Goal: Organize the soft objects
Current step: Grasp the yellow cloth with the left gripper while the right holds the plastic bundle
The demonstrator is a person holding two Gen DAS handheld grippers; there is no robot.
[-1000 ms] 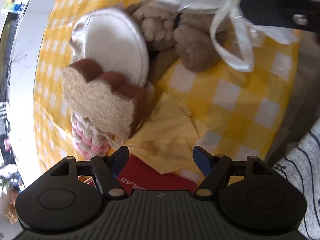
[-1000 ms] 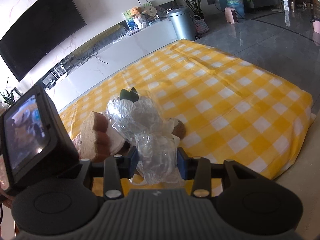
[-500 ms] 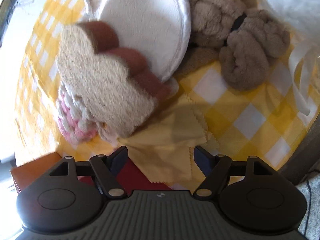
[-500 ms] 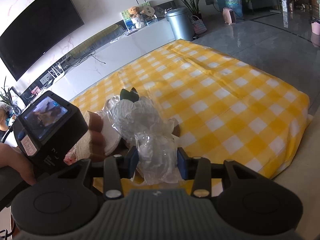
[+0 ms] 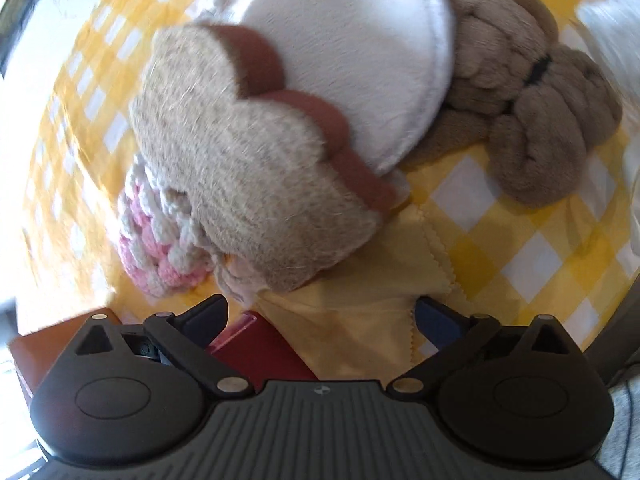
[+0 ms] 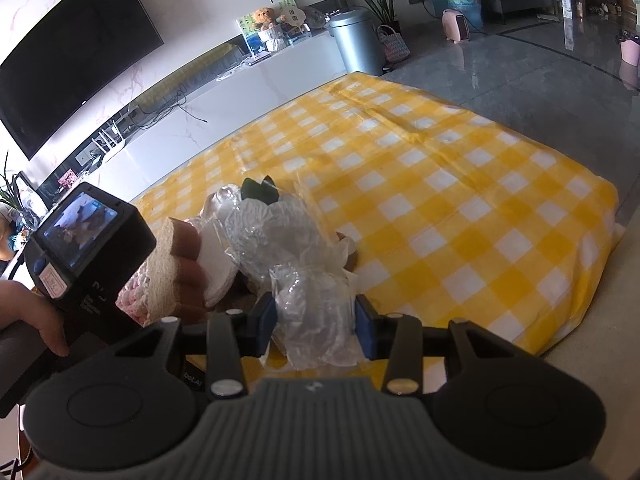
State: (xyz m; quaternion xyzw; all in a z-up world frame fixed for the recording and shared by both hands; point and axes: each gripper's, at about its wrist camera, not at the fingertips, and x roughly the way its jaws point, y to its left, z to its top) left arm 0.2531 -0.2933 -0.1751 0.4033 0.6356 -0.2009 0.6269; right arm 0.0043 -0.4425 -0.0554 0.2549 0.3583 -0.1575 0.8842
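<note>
Left hand-held gripper points steeply down over the pile, jaws spread wide, having just been opening, with nothing clamped between them; only the yellow cloth and a red box lie below the gap. Just ahead of it, the bread plush leans on the white round cushion. A pink-and-cream knit peeks out from under the bread's left side. To the right, the brown plush lies on the yellow checked cloth, touching the cushion.

Right hand-held gripper is clamped on a crinkled clear plastic bag, both blue pads pressing its lower bunch, the rest of the bag billowing over the pile. Something dark green shows at its top. At the left, a hand grips the left tool's handle.
</note>
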